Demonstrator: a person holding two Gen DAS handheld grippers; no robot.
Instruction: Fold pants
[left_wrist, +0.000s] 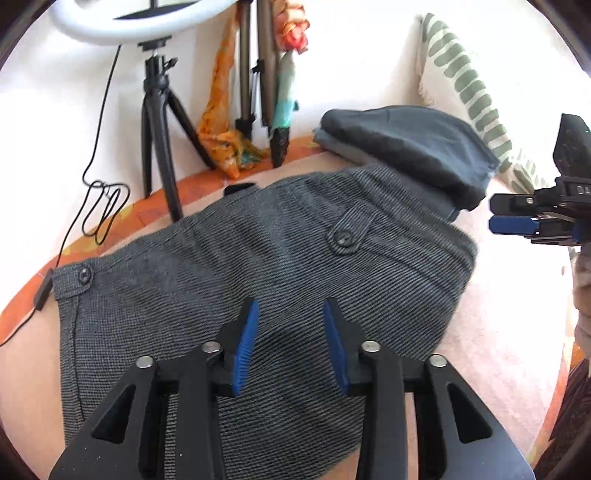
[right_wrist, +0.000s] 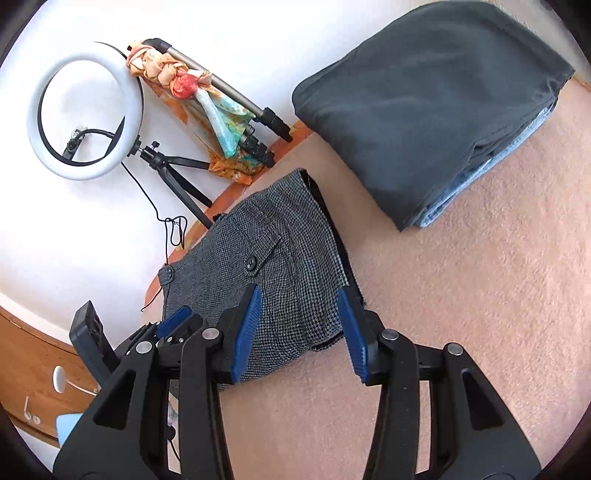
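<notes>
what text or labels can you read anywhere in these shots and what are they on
"DA": pale letters on the body of the right tongs, at the right edge of the left wrist view; the marking runs out of frame, so the rest cannot be read.
No other readable text: none on the grey pants, the folded dark clothes, the ring light or the left tongs.

Black linkage arms, blue ribbed pads (left_wrist: 245, 347), silver pins.

Ring light (right_wrist: 84, 110) on tripod (right_wrist: 177, 173), knotted scarf (right_wrist: 177, 79) (orange), striped cushion (left_wrist: 465, 88).
</notes>
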